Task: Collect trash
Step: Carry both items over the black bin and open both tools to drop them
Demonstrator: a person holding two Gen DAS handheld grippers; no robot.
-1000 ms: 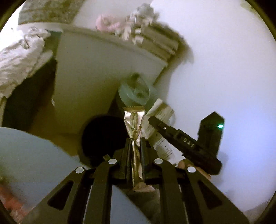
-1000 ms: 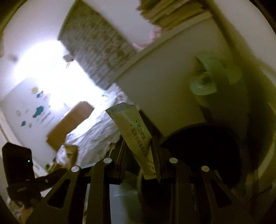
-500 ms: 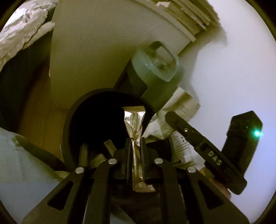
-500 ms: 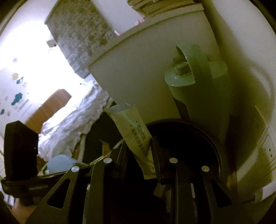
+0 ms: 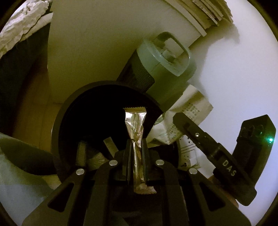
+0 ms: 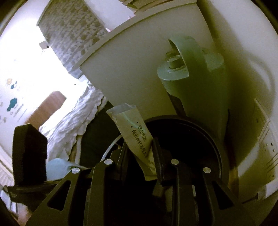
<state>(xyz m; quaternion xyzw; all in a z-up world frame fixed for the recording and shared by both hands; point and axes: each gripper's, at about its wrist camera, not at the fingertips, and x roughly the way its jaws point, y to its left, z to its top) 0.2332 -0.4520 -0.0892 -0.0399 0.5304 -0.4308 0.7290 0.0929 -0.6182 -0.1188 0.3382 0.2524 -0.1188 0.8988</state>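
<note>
My left gripper (image 5: 137,144) is shut on a thin silver foil wrapper (image 5: 135,125), which stands upright over the dark mouth of a round black bin (image 5: 59,121). In the same view my right gripper (image 5: 175,115) reaches in from the right with a white printed packet (image 5: 184,118) at the bin's right rim. The right wrist view shows my right gripper (image 6: 141,144) shut on that white packet (image 6: 137,132), which leans left above the black bin (image 6: 215,149). The bin's inside is dark, with a few scraps dimly visible.
A pale green vacuum-like appliance (image 5: 166,57) leans against the wall right behind the bin. A white cabinet side (image 5: 90,43) stands beside it, with stacked books (image 5: 208,13) on top. A bed with rumpled white bedding (image 6: 69,121) lies to the left.
Both grippers have come down and closer to the black bin, which now fills the middle of both views. Each still grips its wrapper.
</note>
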